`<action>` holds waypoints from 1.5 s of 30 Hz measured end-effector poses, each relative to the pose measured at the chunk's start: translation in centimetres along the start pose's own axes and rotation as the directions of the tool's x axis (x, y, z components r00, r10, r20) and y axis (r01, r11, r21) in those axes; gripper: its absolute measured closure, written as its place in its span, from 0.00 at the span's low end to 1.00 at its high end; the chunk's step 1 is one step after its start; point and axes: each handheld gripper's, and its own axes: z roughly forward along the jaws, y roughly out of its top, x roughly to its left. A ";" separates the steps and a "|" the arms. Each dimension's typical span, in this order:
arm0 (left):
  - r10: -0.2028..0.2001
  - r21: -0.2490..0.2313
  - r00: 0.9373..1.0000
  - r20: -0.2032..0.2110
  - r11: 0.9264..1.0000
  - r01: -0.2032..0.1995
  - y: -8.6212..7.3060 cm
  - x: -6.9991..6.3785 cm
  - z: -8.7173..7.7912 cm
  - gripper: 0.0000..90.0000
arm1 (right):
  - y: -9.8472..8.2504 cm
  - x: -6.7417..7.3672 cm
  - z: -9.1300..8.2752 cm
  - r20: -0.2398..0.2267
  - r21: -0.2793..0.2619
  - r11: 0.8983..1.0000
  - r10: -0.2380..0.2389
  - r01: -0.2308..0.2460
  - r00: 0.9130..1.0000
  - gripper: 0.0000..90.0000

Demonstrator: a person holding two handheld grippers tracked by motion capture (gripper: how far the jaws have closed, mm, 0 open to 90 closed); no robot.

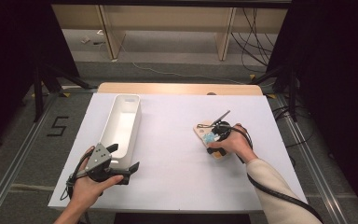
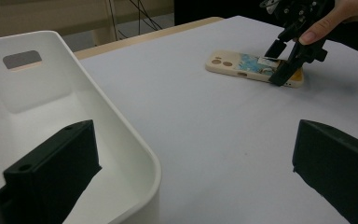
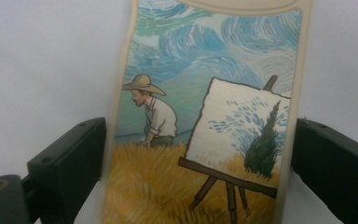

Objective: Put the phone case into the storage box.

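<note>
A lab: black curtains [image 1: 9,56], loose floor cables [image 1: 256,32] and a taped floor number [image 1: 57,126].

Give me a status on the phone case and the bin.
Nothing looks done: the white bin holds nothing visible. In hand: the right gripper has its jaws astride the phone case, flat on the table. Left: grip, lift, probably bin it. Left gripper waits open.

The phone case [image 3: 205,140] looks like smooth plastic with a cream rim and a painted picture printed on its back, a little shiny. The white bin [image 1: 121,123] looks like smooth, hard plastic with a soft shine. The table [image 1: 177,154] has a flat, matt white top, and a strip of pale wood shows at its far edge. The right tongs [image 3: 196,177] have matt black plastic jaws.
</note>
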 end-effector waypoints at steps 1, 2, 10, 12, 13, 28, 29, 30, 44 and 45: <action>0.000 0.000 1.000 0.000 1.000 0.000 0.0 0.0 0.0 0.00 | 0.0 0.0 0.0 0.001 0.002 1.000 0.006 -0.006 1.000 0.08; 0.001 0.000 1.000 0.000 1.000 -0.001 0.0 0.0 0.0 0.00 | 0.0 0.1 0.0 0.004 0.000 1.000 0.010 -0.010 1.000 0.08; 0.002 0.001 1.000 -0.001 1.000 -0.002 0.0 0.0 0.0 0.00 | -0.1 0.2 -0.1 0.021 0.001 0.999 0.034 -0.034 0.999 0.09; 0.002 0.001 1.000 -0.001 1.000 -0.002 0.0 0.0 0.0 0.00 | -0.1 0.3 -0.1 0.021 0.000 0.999 0.038 -0.038 0.999 0.09; 0.002 0.002 1.000 -0.001 1.000 -0.002 0.0 0.0 0.0 0.00 | -0.1 0.3 -0.1 0.021 -0.001 0.999 0.040 -0.040 0.999 0.09; 0.003 0.002 1.000 -0.001 1.000 -0.003 0.0 0.0 0.0 0.00 | -0.1 0.4 -0.1 0.027 0.000 0.998 0.061 -0.061 0.998 0.11; 0.003 0.002 1.000 -0.001 1.000 -0.003 0.0 0.0 0.0 0.00 | -0.1 0.4 -0.1 0.027 -0.002 0.998 0.061 -0.061 0.998 0.11; 0.003 0.002 1.000 -0.001 1.000 -0.003 0.0 0.0 0.0 0.00 | -0.1 0.4 -0.1 0.025 -0.003 0.998 0.062 -0.062 0.998 0.11; 0.003 0.000 1.000 -0.001 1.000 -0.003 0.0 0.0 0.0 0.00 | -0.1 0.4 -0.2 0.029 -0.010 0.997 0.073 -0.073 0.997 0.12; 0.004 0.001 1.000 -0.001 1.000 -0.004 0.0 0.0 0.0 0.00 | -0.1 0.5 -0.2 0.030 -0.011 0.997 0.075 -0.075 0.997 0.12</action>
